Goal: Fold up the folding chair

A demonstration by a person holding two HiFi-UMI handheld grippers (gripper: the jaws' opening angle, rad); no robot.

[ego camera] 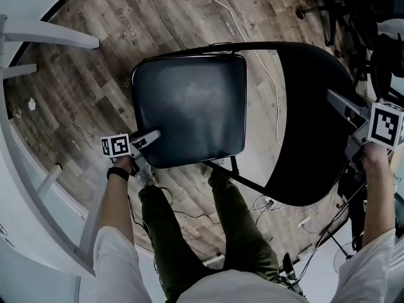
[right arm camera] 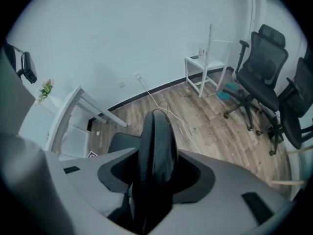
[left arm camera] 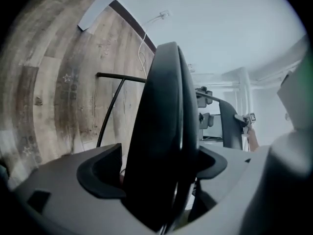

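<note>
Nearest the person's feet, the left gripper has its fingers pinching the seat at its seven o'clock corner. Or so it seems, as the cushion edge half hides the pads. Out at three o'clock, the right gripper has its fingers clamped on the edge of the backrest. The folding chair stands open on the wooden floor, seat level. Both holds look set, but the folding itself is all left to do.
</note>
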